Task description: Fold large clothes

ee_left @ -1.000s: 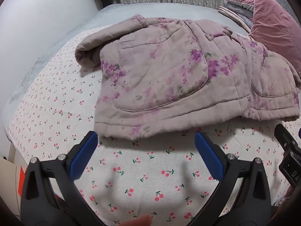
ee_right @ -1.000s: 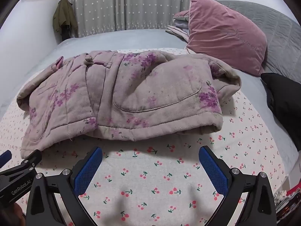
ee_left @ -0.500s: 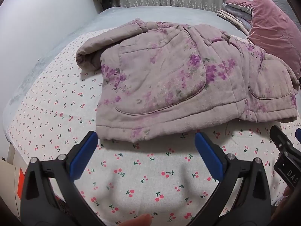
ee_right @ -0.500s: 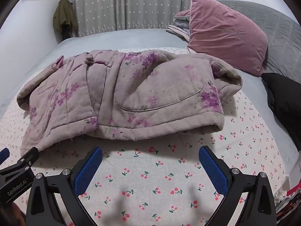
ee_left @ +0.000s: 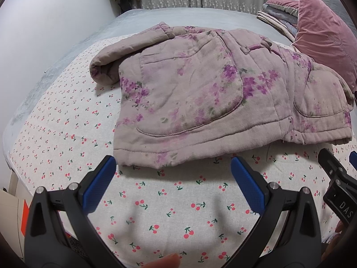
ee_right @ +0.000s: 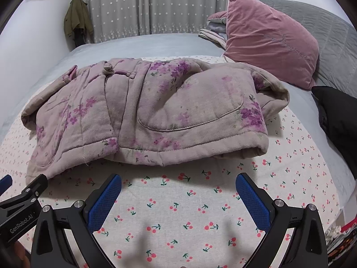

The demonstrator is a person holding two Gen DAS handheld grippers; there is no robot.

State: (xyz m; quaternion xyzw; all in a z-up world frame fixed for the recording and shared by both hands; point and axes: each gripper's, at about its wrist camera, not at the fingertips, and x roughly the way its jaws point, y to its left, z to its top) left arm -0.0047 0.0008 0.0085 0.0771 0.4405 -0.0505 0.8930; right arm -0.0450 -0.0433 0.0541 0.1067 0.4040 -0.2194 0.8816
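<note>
A padded pale mauve jacket with purple flowers [ee_left: 196,102] lies on the cherry-print sheet [ee_left: 156,205], folded with its sleeves tucked in and its hem facing me. It also shows in the right wrist view [ee_right: 156,111]. My left gripper [ee_left: 174,178] is open and empty, just short of the hem's left part. My right gripper [ee_right: 178,196] is open and empty, just short of the hem's right part. Each gripper shows at the edge of the other's view.
A pink velvet pillow [ee_right: 270,38] and folded bedding [ee_left: 279,15] lie at the head of the bed. A dark garment [ee_right: 337,116] lies at the right. A green coat [ee_right: 77,20] hangs by the curtain. The wall runs along the left.
Both grippers have drawn back a little from the jacket and stayed open. The jacket has not moved.
</note>
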